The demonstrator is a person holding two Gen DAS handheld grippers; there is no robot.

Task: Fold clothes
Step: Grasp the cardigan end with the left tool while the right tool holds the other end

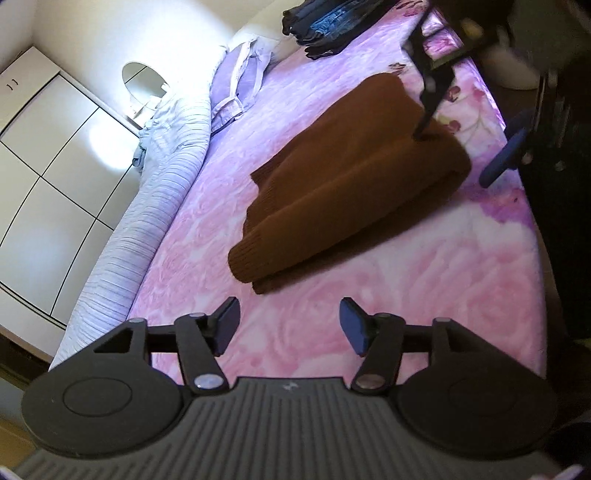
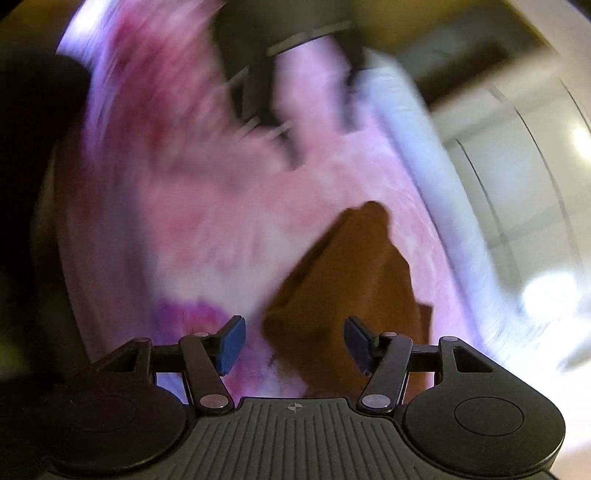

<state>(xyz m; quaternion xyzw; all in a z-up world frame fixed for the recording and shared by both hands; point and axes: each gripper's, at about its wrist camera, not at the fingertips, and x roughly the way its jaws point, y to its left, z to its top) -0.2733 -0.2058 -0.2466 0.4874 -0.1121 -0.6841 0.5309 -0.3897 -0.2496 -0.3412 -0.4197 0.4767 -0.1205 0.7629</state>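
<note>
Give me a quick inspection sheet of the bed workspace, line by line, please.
Surface: pink floral blanket covering the bed.
Job's things: brown sweater lying folded on the blanket.
Clutter: dark denim pile at the far end; lavender garment beside a rolled striped quilt.
Grippers: left gripper open, holding nothing; right gripper open above the sweater's edge, its view blurred.
Cables: nothing seen.
Surroundings: white wardrobe beside the bed.
</note>
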